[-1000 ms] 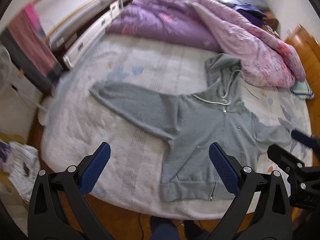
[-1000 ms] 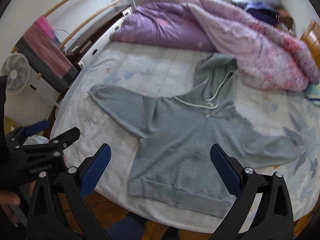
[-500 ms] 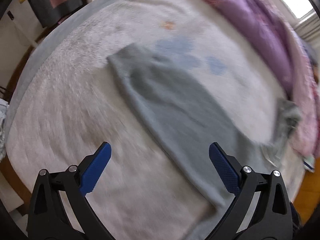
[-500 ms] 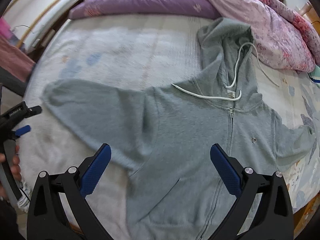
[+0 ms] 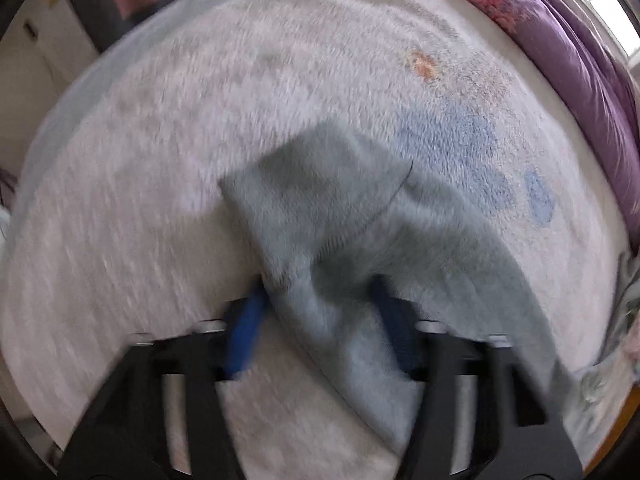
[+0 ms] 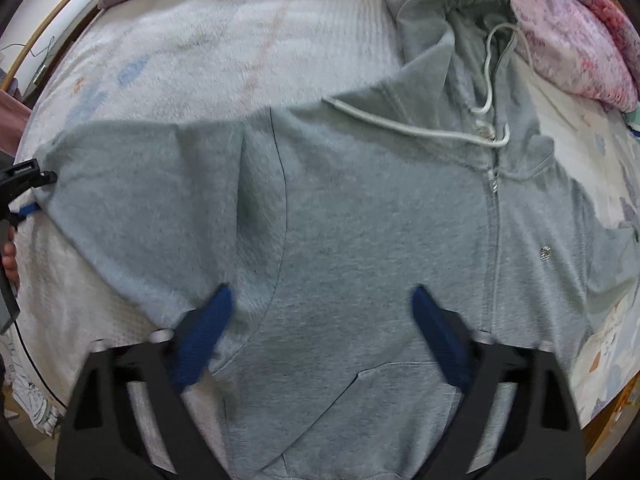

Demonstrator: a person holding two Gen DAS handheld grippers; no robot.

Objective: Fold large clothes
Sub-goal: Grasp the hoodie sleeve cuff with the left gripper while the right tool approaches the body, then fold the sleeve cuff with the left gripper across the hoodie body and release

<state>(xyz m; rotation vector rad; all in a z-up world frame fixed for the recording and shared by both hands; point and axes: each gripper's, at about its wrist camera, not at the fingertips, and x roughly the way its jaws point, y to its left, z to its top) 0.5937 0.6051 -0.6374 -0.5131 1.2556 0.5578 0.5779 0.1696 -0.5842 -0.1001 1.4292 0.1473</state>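
Observation:
A grey zip hoodie (image 6: 360, 220) lies face up on the bed, hood toward the pink quilt, its sleeves spread to both sides. In the left wrist view my left gripper (image 5: 320, 300) has its blue pads on either side of the hoodie's left sleeve (image 5: 320, 216) near the cuff, closing on the bunched cloth; the view is blurred. That gripper also shows at the left edge of the right wrist view (image 6: 24, 192), at the sleeve end. My right gripper (image 6: 320, 300) is open and hovers low over the hoodie's body near the armpit seam.
The bed has a fluffy white cover (image 5: 160, 160) with blue and orange prints. A purple quilt (image 5: 580, 60) lies along the back, a pink one (image 6: 580, 32) by the hood. The bed's edge and wooden floor (image 6: 600, 400) show at lower right.
Both grippers have dropped toward the hoodie. The left gripper's jaws have narrowed around the sleeve end, which has bunched up between them. The right gripper has moved over the body, still open.

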